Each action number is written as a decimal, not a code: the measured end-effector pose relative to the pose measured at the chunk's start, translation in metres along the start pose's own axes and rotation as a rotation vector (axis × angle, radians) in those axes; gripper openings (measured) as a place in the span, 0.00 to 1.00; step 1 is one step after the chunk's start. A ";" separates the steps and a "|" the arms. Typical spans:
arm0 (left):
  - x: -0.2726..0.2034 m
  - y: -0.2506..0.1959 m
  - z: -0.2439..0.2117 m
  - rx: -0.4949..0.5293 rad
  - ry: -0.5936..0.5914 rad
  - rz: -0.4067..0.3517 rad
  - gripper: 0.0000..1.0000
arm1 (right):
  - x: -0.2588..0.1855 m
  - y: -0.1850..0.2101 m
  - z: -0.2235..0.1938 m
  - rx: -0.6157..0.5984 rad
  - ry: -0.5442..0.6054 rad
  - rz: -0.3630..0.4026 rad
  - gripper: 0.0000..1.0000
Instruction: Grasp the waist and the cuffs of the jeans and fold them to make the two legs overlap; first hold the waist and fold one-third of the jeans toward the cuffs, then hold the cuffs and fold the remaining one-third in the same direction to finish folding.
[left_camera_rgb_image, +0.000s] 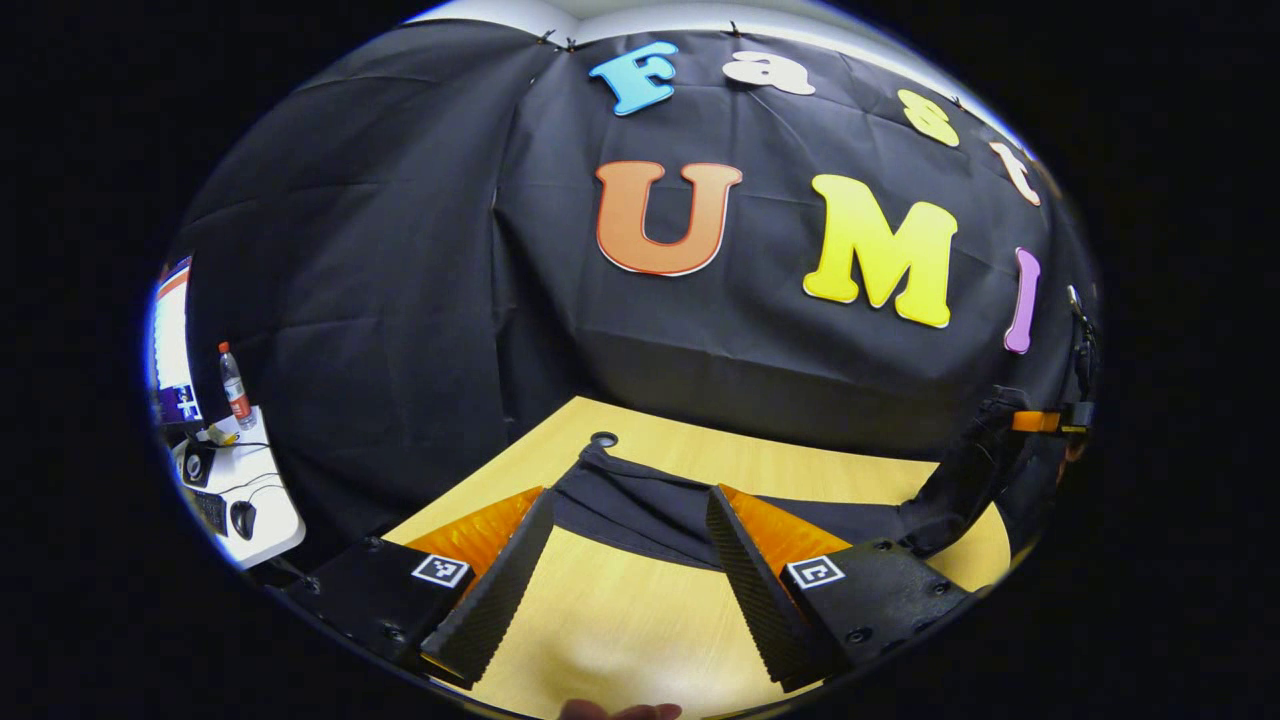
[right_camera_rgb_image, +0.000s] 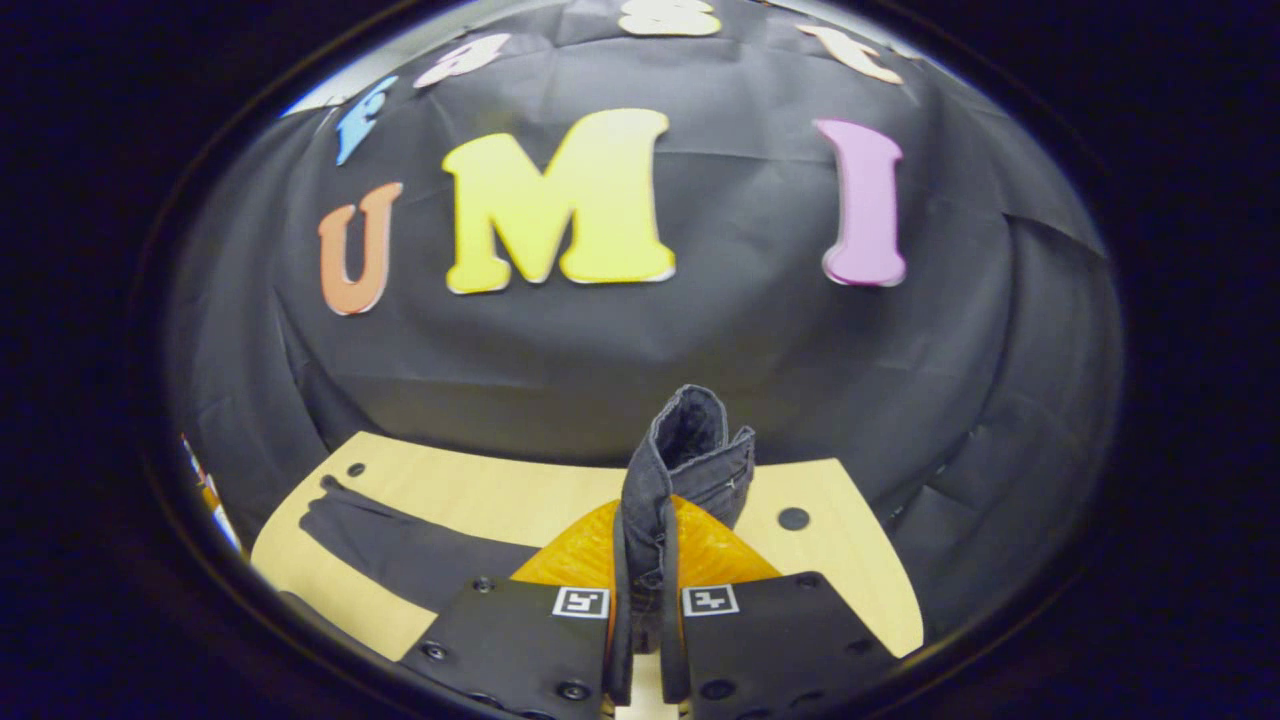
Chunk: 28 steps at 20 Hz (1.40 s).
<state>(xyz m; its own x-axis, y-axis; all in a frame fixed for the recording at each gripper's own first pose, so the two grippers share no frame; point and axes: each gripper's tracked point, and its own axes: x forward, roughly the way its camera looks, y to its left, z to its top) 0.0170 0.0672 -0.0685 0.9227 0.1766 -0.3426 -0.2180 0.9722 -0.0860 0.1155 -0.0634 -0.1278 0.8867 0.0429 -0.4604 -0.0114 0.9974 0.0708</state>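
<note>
Dark jeans (left_camera_rgb_image: 850, 515) lie stretched across the light wooden table (left_camera_rgb_image: 620, 620). In the left gripper view, my left gripper (left_camera_rgb_image: 630, 497) is open and hovers over the table, its fingertips near the cuff end of the cloth and not touching it. At that view's right edge, the other gripper (left_camera_rgb_image: 1040, 420) lifts the cloth off the table. The right gripper view has my right gripper (right_camera_rgb_image: 645, 520) shut on the bunched waist (right_camera_rgb_image: 690, 440), which sticks up between the fingers. One leg (right_camera_rgb_image: 400, 545) trails flat on the table to the left.
A white side desk (left_camera_rgb_image: 270, 520) with a bottle (left_camera_rgb_image: 235, 385), a screen and a mouse stands at the far left. Black cloth walls close in the table's far side. The tabletop has round holes (left_camera_rgb_image: 603, 439) (right_camera_rgb_image: 793, 518). A fingertip (left_camera_rgb_image: 620, 712) shows at the bottom edge.
</note>
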 end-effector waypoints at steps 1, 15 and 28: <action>-0.001 0.007 0.002 -0.005 -0.006 0.005 0.99 | 0.005 0.030 0.000 -0.029 0.000 0.029 0.08; -0.005 0.116 -0.023 -0.109 0.032 0.111 0.99 | 0.096 0.265 -0.158 -0.239 0.187 0.175 0.12; 0.013 0.123 -0.030 -0.124 0.056 0.091 0.99 | 0.112 0.290 -0.213 -0.343 0.275 0.218 0.24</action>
<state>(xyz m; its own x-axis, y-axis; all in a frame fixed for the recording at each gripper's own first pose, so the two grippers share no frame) -0.0078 0.1847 -0.1111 0.8792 0.2505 -0.4053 -0.3404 0.9255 -0.1663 0.1132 0.2426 -0.3472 0.6920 0.2205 -0.6874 -0.3758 0.9230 -0.0823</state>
